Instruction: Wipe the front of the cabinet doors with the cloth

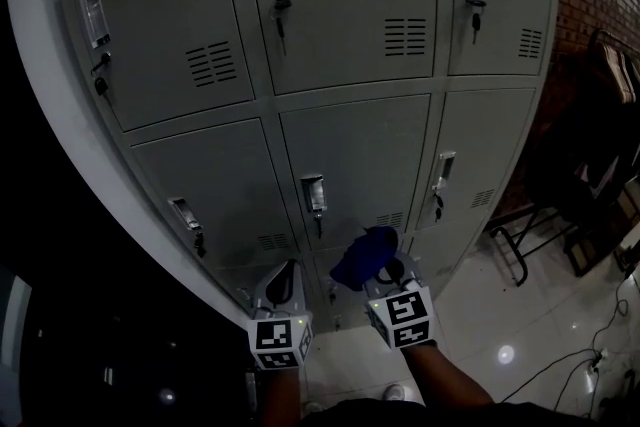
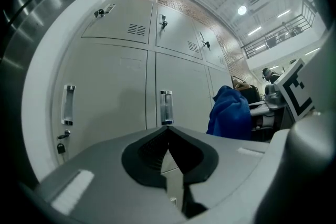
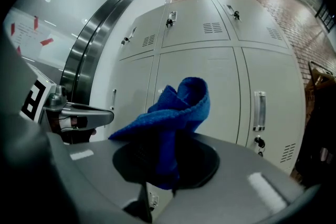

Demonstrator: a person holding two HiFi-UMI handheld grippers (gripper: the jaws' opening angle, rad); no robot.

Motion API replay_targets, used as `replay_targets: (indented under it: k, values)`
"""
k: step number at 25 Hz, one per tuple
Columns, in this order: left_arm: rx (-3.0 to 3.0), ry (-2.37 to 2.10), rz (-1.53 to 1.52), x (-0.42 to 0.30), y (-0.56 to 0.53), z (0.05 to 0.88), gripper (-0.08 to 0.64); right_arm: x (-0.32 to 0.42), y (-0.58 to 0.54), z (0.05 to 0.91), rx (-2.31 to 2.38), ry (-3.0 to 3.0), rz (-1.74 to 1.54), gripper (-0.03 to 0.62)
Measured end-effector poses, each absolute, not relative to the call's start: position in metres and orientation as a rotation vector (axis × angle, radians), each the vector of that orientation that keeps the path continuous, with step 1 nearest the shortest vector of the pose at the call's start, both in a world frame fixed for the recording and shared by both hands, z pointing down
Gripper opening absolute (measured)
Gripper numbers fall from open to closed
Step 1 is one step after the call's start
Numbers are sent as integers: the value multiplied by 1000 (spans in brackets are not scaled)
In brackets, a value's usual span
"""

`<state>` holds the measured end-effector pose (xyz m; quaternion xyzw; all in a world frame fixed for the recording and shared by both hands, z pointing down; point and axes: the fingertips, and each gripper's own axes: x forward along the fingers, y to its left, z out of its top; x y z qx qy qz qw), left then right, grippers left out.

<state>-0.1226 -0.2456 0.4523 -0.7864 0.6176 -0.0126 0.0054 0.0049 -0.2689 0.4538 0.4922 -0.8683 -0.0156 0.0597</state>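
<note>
Grey cabinet doors (image 1: 350, 155) behind blue cloth (image 1: 362, 257)

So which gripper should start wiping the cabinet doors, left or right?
Right. The right gripper pinches the blue cloth in its fingers, facing the cabinet doors. The left gripper is shut and holds nothing.

Left claw (image 2: 168, 134), right claw (image 3: 167, 162) — grey, black-padded; marker cubes (image 1: 279, 339) black-and-white.
</note>
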Motion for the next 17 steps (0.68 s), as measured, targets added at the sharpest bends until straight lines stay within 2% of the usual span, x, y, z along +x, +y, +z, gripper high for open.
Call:
replay_targets:
  k: [17]
  values:
    - [-2456, 1927, 30, -127, -241, 437, 17, 1, -268, 451, 1483, -2640, -52, 69]
